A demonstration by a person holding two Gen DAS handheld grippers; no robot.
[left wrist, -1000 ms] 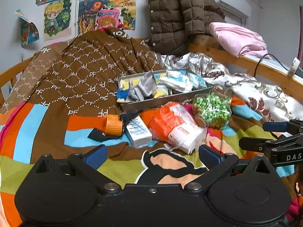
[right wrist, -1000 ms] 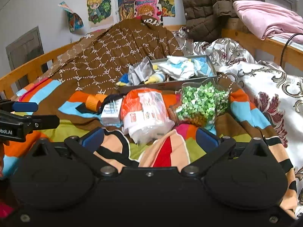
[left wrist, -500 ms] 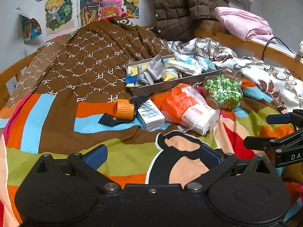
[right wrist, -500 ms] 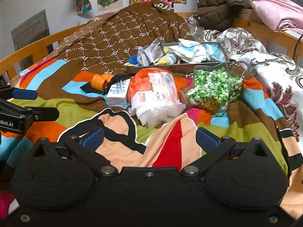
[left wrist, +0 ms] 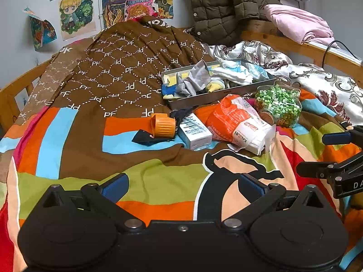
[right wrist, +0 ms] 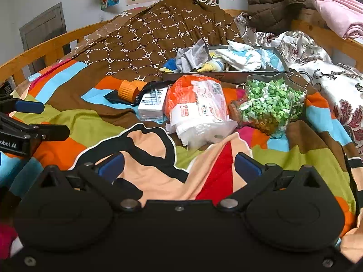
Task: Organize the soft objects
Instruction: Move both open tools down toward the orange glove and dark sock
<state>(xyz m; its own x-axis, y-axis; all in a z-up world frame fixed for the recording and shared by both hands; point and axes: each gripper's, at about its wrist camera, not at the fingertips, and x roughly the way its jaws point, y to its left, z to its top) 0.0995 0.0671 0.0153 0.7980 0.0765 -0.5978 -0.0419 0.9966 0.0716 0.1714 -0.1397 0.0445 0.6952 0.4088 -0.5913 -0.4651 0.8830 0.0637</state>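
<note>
Both tongs hang spread and empty over the striped bedspread [left wrist: 68, 136] — left tongs [left wrist: 181, 187], right tongs [right wrist: 179, 166]. Socks and soft cloths [right wrist: 240, 60] lie heaped in the grey tray [right wrist: 280, 63] at 12 o'clock, behind the orange pack [right wrist: 197, 104] — star jar [right wrist: 272, 104] at 1 o'clock.

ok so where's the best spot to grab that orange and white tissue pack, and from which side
Probably the near white end of the tissue pack, where loose plastic bunches on the blanket. Come from the near side with the open right gripper: that end faces it, while the small white box and the jar of green stars crowd its flanks.
</note>
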